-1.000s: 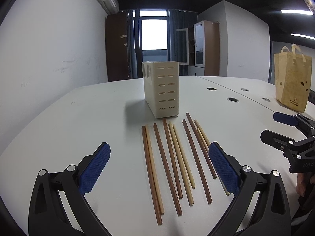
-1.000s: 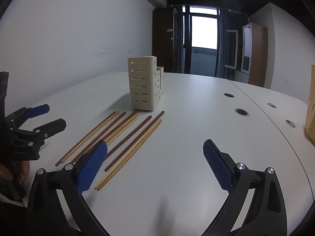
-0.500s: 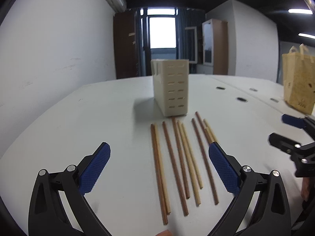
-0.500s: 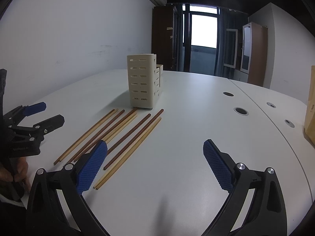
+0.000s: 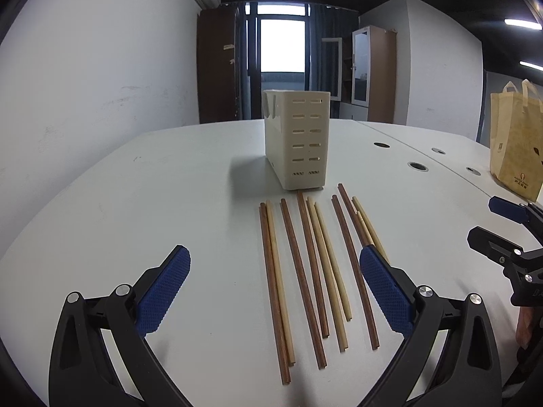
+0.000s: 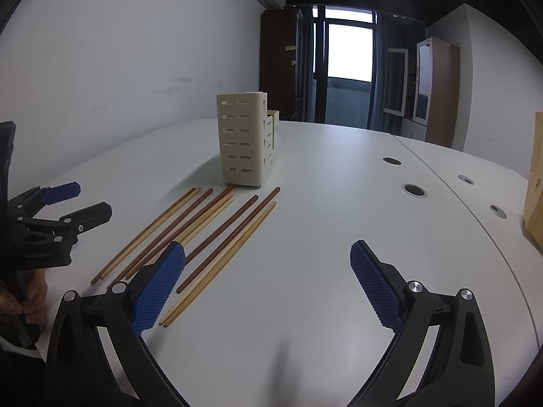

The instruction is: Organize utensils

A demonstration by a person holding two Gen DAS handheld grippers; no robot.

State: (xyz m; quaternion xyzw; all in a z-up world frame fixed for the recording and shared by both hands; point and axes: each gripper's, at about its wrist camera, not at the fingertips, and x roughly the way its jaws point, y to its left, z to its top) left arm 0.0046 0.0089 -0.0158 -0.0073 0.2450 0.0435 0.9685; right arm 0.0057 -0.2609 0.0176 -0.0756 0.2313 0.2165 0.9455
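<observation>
On white table [image 5: 142,203], row of dark and pale wooden chopsticks [image 5: 305,271] lies loose, just before slotted cream plastic holder [image 5: 297,142]. Your left tongs [image 5: 275,291] and right tongs [image 6: 268,285] both gape, empty. Step: first pick, not begun. Next: lower over one stick, pinch.

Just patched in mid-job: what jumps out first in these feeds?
A fan of dark and pale wooden chopsticks lies flat on the white table, just in front of an upright cream slotted holder. Both claws, left and right, hang open and empty.
</observation>
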